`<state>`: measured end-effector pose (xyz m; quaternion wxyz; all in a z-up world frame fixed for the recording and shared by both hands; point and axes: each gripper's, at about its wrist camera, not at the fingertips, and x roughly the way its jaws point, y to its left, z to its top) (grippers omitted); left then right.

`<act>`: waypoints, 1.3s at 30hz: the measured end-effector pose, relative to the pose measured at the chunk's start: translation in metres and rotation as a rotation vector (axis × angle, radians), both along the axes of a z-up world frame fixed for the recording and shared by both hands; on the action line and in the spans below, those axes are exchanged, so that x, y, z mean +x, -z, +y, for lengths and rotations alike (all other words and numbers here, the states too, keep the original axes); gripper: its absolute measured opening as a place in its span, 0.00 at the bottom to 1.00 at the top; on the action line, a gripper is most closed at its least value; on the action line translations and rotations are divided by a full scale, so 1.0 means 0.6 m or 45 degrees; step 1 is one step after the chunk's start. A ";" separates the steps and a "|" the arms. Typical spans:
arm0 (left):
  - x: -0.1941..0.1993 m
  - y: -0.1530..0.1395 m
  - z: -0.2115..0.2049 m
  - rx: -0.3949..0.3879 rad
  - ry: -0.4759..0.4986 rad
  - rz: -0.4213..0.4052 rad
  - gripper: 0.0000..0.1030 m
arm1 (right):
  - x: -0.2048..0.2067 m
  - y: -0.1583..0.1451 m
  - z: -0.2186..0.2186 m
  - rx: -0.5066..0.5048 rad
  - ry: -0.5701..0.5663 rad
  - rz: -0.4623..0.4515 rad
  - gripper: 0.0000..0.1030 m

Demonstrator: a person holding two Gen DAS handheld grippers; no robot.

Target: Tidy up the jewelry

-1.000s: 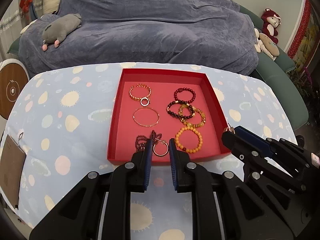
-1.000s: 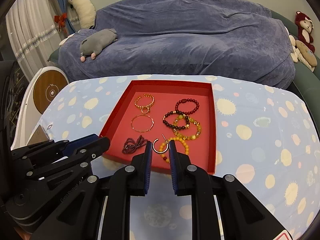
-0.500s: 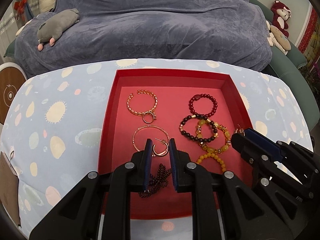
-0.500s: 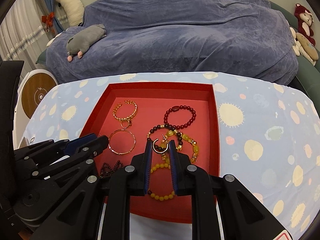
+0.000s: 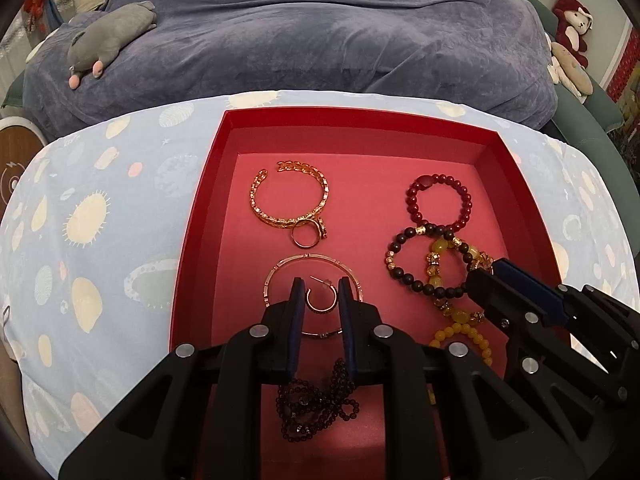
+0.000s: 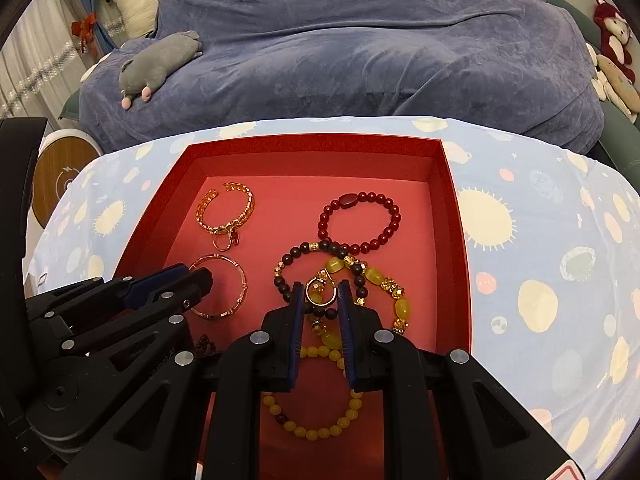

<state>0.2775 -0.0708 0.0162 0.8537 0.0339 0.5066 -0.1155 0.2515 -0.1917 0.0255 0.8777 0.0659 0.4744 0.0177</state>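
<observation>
A red tray [image 5: 360, 120] [image 6: 312, 140] lies on the patterned tablecloth. It holds a gold chain bracelet [image 5: 288, 200], a ring [image 5: 306, 236], a thin bangle [image 5: 276, 276], a red bead bracelet [image 6: 360, 220], dark and yellow bead bracelets [image 6: 332, 432] and a dark bead string [image 5: 316, 404]. My left gripper [image 5: 321, 296] hangs over the bangle, shut on a small hoop earring [image 5: 320, 311]. My right gripper [image 6: 321, 295] hangs over the overlapping bead bracelets, shut on a second hoop earring [image 6: 320, 303]. Each gripper shows in the other's view, the two side by side.
The pale blue tablecloth [image 6: 540, 240] with yellow spots extends around the tray. Behind the table is a sofa under a blue-grey cover [image 5: 320, 32] with a grey plush toy [image 5: 108, 36]. More plush toys [image 6: 612, 48] sit at the right. A round wooden disc [image 6: 60, 176] stands at the left.
Both grippers have moved forward and down from the tray's near edge to over its middle. Each still holds its earring. The jewelry in the tray has not moved.
</observation>
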 end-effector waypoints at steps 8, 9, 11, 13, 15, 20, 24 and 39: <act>-0.003 0.002 -0.004 0.018 0.002 -0.013 0.17 | -0.004 0.003 -0.002 -0.004 -0.001 0.003 0.16; -0.003 0.002 -0.004 0.021 0.003 -0.013 0.16 | -0.004 0.003 -0.002 -0.004 0.000 0.003 0.16; -0.004 0.000 -0.005 0.023 0.001 -0.013 0.20 | -0.006 0.002 -0.002 0.001 0.001 0.004 0.16; -0.005 -0.003 -0.005 0.033 -0.006 -0.021 0.33 | -0.008 0.000 -0.002 -0.002 0.010 0.000 0.18; -0.008 -0.007 -0.006 0.040 -0.009 -0.038 0.37 | -0.011 -0.003 -0.002 -0.003 0.011 -0.003 0.19; -0.016 -0.020 -0.002 0.047 -0.025 -0.052 0.42 | -0.021 -0.013 -0.001 -0.035 0.026 -0.016 0.22; -0.031 -0.037 0.008 0.040 -0.062 -0.077 0.48 | -0.039 -0.029 -0.008 -0.044 0.082 -0.029 0.35; -0.147 -0.094 0.039 0.038 -0.089 -0.116 0.68 | -0.163 -0.081 -0.004 -0.072 0.128 -0.069 0.48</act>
